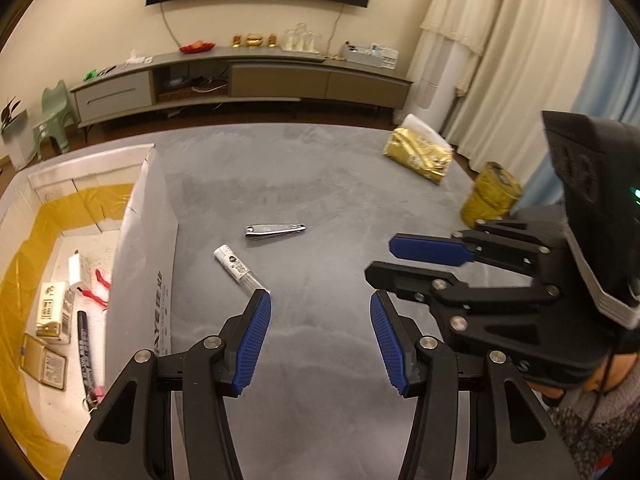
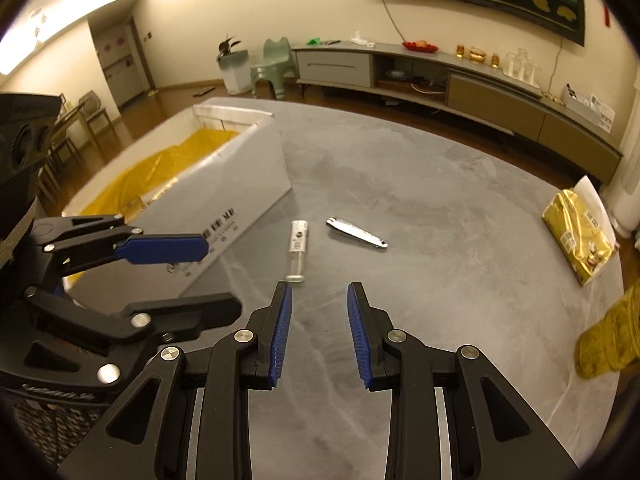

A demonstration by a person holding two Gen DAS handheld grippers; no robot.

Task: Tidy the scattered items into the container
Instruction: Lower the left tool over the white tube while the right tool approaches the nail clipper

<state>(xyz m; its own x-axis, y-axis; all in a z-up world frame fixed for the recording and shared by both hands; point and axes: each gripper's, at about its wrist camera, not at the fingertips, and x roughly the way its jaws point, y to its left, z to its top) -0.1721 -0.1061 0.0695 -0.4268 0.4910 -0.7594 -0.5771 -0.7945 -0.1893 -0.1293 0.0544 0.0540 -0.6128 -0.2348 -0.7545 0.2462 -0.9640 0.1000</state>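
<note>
Two things lie loose on the grey surface (image 1: 320, 168) just beside the box (image 1: 140, 240): a small bottle (image 1: 240, 269) nearest its wall and a nail clipper (image 1: 275, 230) beyond the bottle. My left gripper (image 1: 320, 336) hangs wide and empty, one tip close by the bottle's clear end. My right gripper (image 2: 318, 328) also gapes, holding nothing. Inside the box lie a pen (image 1: 86, 352) and small cartons.
</note>
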